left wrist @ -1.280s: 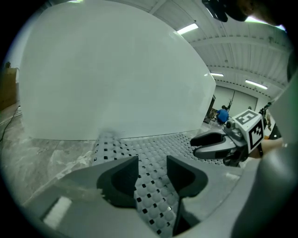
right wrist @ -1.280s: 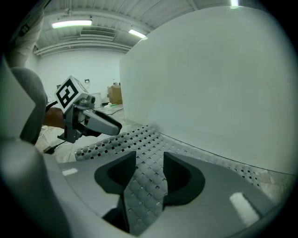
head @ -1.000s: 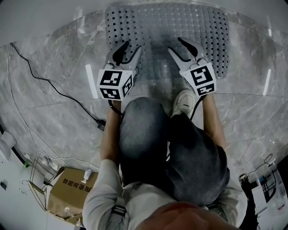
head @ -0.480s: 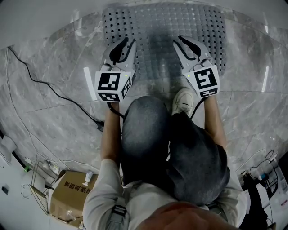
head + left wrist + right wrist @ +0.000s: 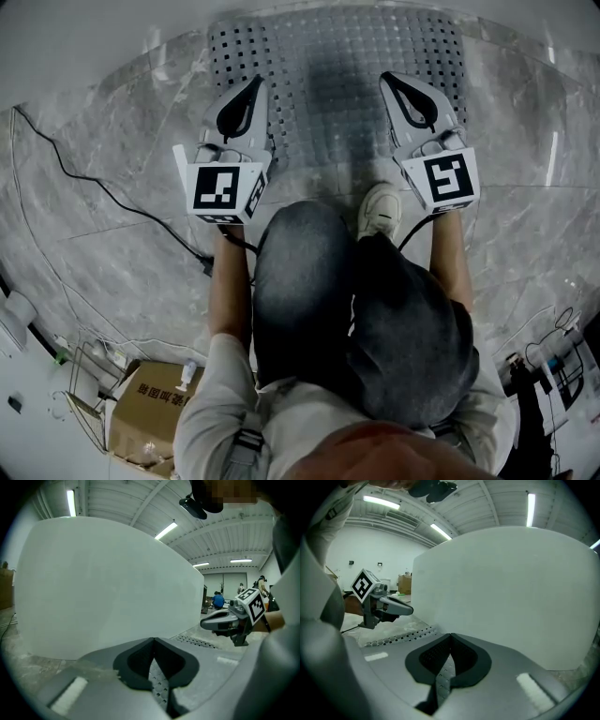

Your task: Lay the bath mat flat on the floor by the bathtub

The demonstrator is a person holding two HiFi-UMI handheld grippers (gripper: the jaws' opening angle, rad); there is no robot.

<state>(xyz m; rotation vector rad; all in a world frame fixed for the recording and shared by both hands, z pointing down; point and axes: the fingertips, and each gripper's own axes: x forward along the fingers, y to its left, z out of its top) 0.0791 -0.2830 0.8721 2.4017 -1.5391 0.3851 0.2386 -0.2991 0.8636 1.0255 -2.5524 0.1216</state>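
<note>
The grey perforated bath mat (image 5: 337, 75) lies flat on the marble floor, its far edge against the white bathtub (image 5: 112, 23). My left gripper (image 5: 256, 82) hangs over the mat's left part, jaws shut with nothing between them. Over the mat's right part my right gripper (image 5: 386, 77) is also shut and empty. In the left gripper view the closed jaw tips (image 5: 153, 639) face the tub wall (image 5: 108, 583), and the right gripper (image 5: 202, 623) hovers above the mat (image 5: 197, 641). The right gripper view shows its own tips (image 5: 451, 634) meeting, and the left gripper (image 5: 411, 611) above the mat (image 5: 393, 638).
A black cable (image 5: 94, 178) runs across the floor at the left. A cardboard box (image 5: 150, 403) stands at the lower left. The person crouches at the mat's near edge, a white shoe (image 5: 380, 211) just short of it. Small items lie at the lower right.
Both grippers' jaws went from wide open to shut. Both hands moved slightly outward and nearer the tub. The mat has stayed flat.
</note>
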